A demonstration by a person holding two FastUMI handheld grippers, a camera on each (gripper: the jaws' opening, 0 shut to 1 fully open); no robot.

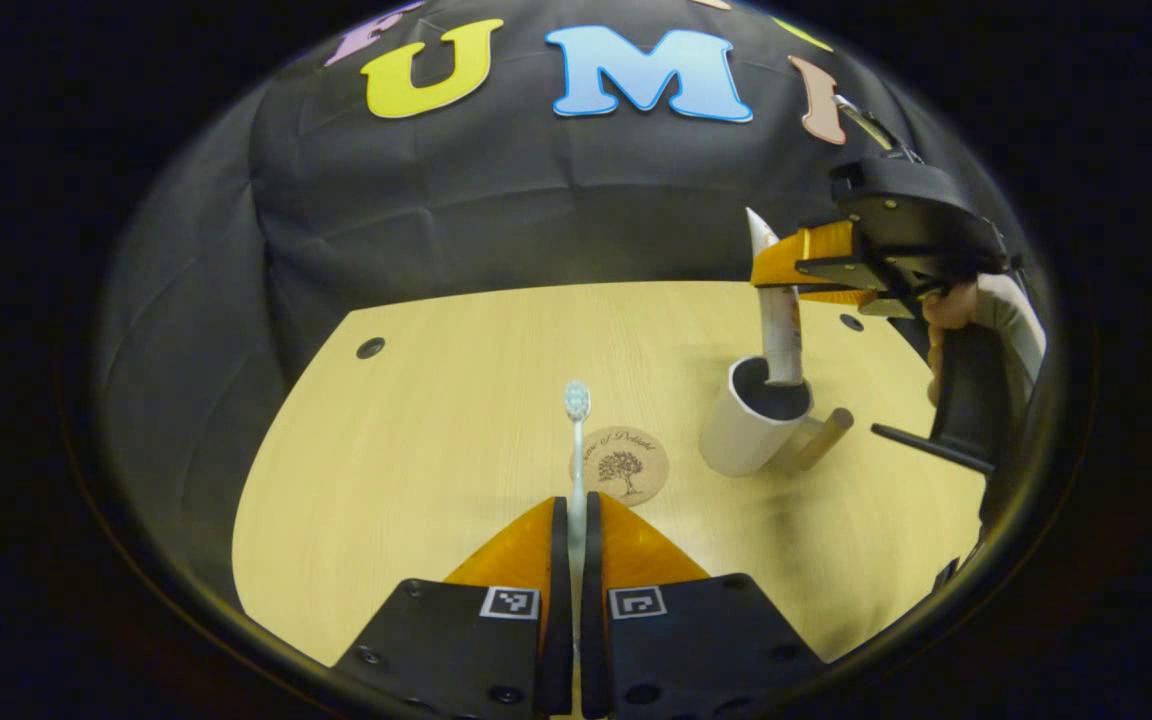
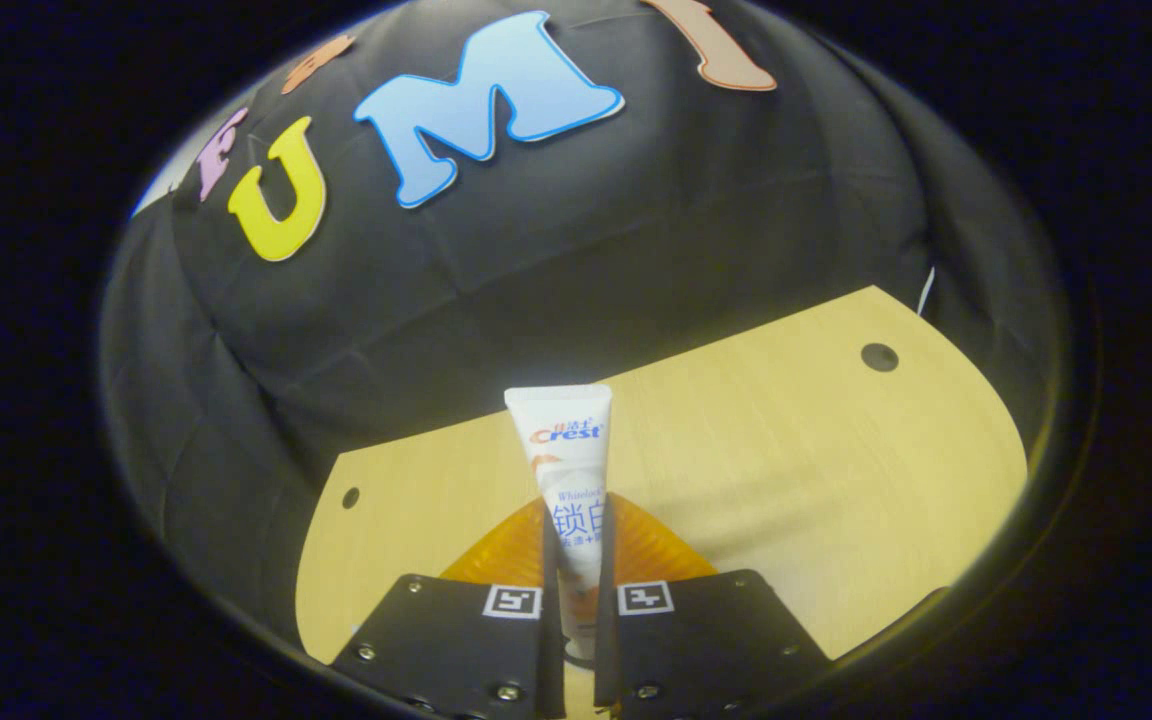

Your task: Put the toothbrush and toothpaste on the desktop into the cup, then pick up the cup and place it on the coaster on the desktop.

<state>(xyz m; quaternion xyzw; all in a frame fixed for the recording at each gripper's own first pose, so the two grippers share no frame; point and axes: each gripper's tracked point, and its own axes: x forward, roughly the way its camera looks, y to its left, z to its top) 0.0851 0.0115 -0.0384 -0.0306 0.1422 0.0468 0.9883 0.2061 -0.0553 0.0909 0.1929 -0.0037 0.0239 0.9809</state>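
In the left gripper view my left gripper (image 1: 572, 520) is shut on the thin toothbrush (image 1: 576, 440), whose bristle head points away above the wooden desktop (image 1: 416, 420). Just right of it lies the round coaster (image 1: 622, 465) with a tree print. Further right stands the white cup (image 1: 748, 425) with a wooden handle. The right gripper (image 1: 786, 272) holds the toothpaste tube (image 1: 779, 320) upright, its lower end inside the cup. In the right gripper view my right gripper (image 2: 574, 520) is shut on the white toothpaste tube (image 2: 568, 470), crimped end up.
The black cloth wall (image 1: 496, 200) rises behind the desktop's far edge. Small dark holes (image 1: 370, 347) mark the desktop near its back corners. A person's hand (image 1: 946, 305) and sleeve hold the right gripper's handle at the right edge.
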